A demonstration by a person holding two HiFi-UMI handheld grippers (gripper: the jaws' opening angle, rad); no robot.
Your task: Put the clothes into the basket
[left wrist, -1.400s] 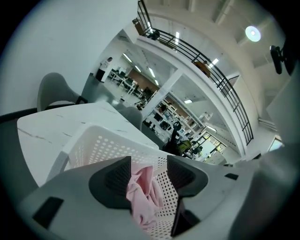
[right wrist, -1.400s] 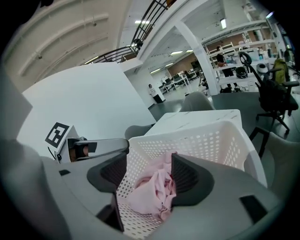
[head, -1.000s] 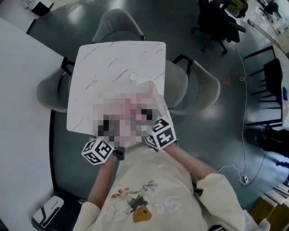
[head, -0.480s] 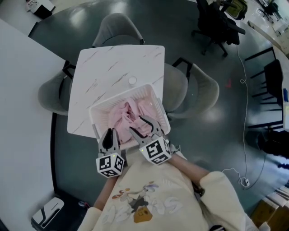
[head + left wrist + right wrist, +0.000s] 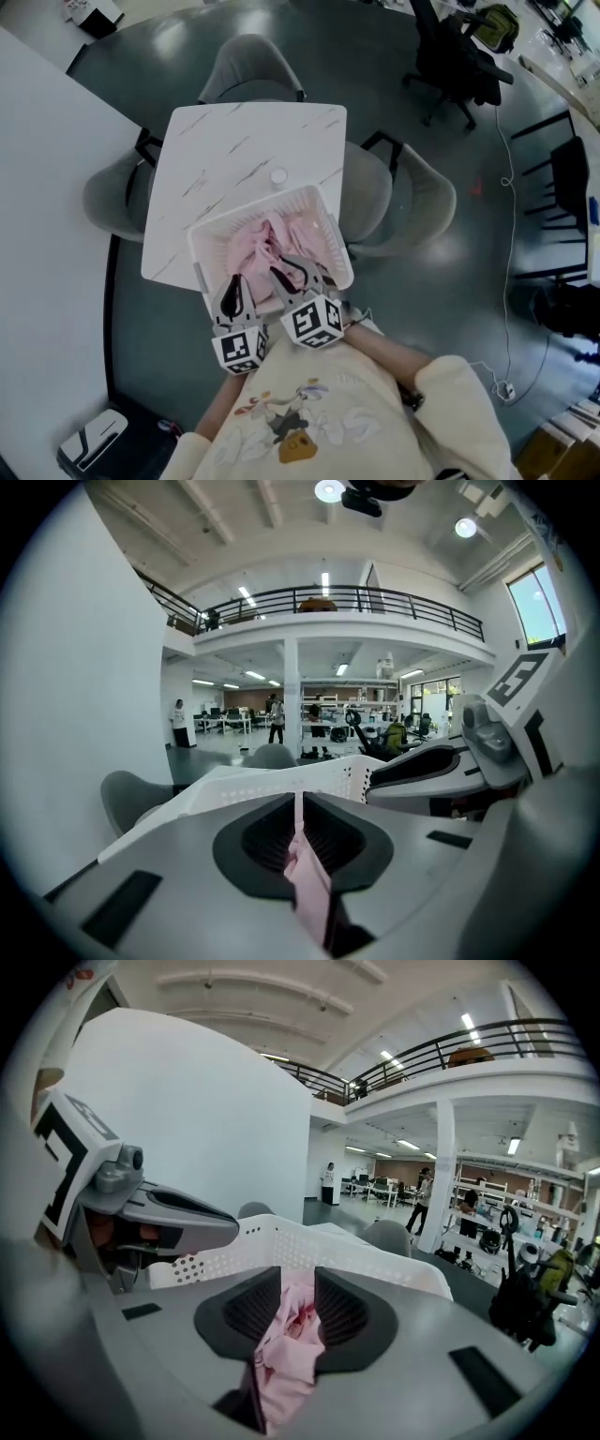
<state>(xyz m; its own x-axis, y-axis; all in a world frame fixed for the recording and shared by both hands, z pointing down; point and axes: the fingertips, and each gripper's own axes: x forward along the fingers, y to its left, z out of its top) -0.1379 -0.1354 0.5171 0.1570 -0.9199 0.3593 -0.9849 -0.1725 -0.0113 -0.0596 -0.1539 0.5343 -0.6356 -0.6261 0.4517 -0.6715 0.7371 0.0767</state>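
A white perforated basket (image 5: 251,207) stands at the near edge of the marble table (image 5: 234,141), with pink clothes (image 5: 267,246) bunched inside it. Both grippers reach over its near rim, side by side. My left gripper (image 5: 233,289) is closing its jaws, and in the left gripper view (image 5: 299,806) its pads press on a thin fold of pink cloth (image 5: 307,883). My right gripper (image 5: 292,273) is closing too, and its pads (image 5: 298,1290) squeeze a thicker bunch of pink cloth (image 5: 289,1344). The basket wall (image 5: 309,1241) rises just beyond the jaws.
A small white round object (image 5: 278,175) sits on the table behind the basket. Grey chairs stand at the far side (image 5: 251,66), the left (image 5: 112,192) and the right (image 5: 403,187). A black office chair (image 5: 459,56) is farther off on the dark floor.
Both grippers have drawn back towards my body and closer together. Their jaws have closed onto the pink cloth at the basket's near rim.
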